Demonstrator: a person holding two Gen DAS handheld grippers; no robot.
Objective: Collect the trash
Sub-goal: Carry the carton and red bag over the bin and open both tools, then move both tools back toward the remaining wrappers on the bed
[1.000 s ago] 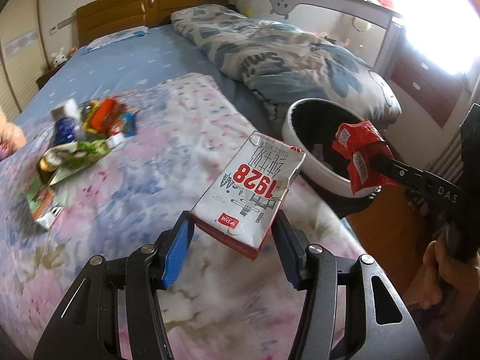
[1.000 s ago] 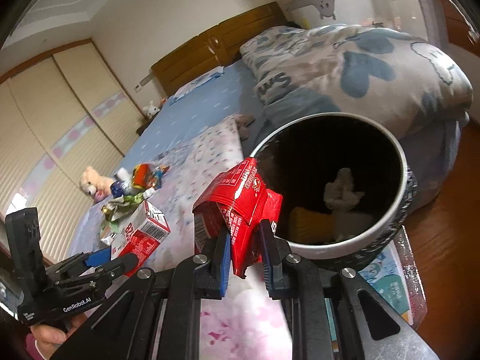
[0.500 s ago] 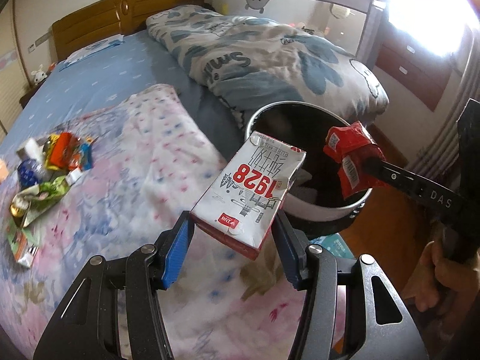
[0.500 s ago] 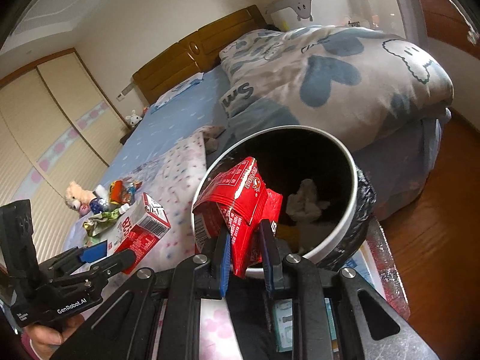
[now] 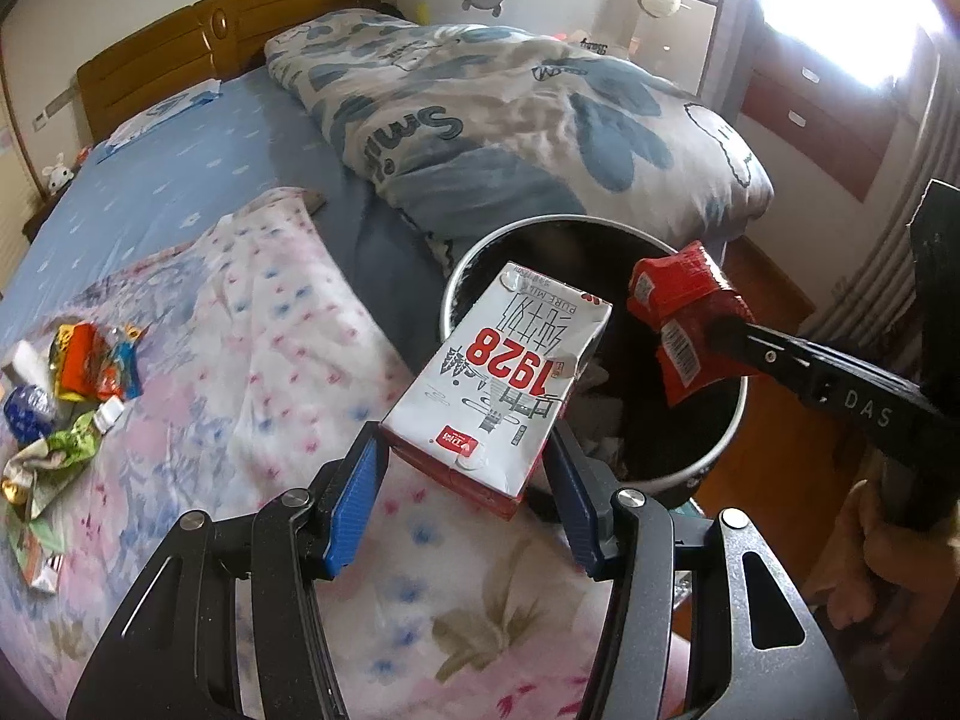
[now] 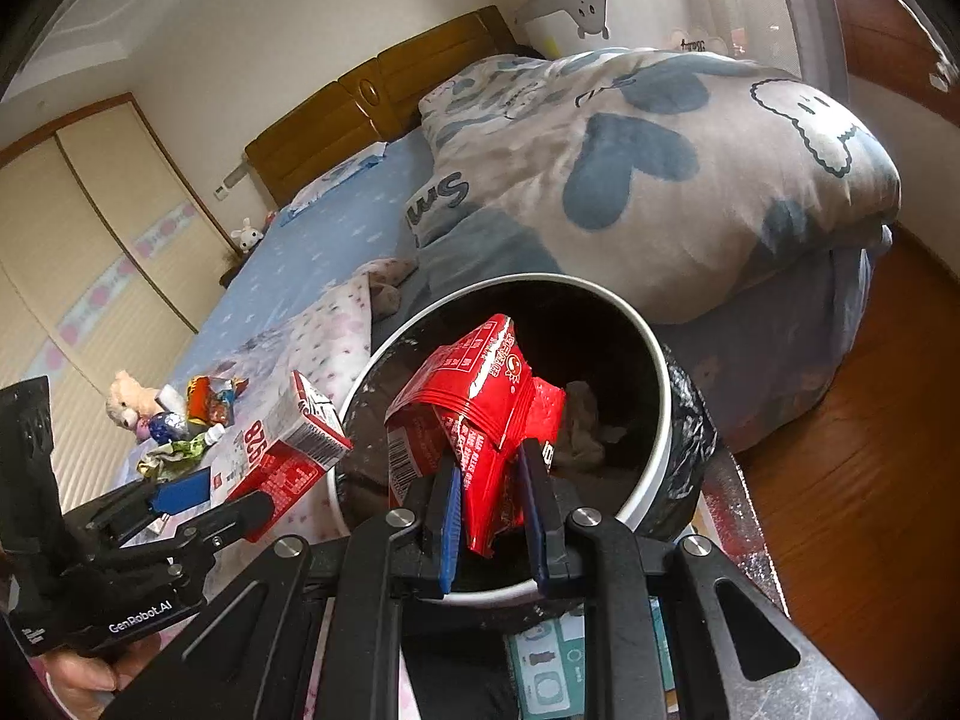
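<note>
Wrappers (image 5: 78, 387) are lying on the bed (image 5: 198, 192) at far left. The left gripper (image 5: 465, 495) is pinching a milk carton (image 5: 501, 384) by its base, holding it at the bin (image 5: 729, 435) rim. The right gripper (image 6: 492, 507) is clamping a red packet (image 6: 474, 420) over the bin's mouth.

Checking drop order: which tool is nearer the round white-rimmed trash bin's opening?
Right. The right tool holds the red snack wrapper over the round white-rimmed trash bin; the left tool, gripping the white milk carton, sits just short of its rim.
</note>
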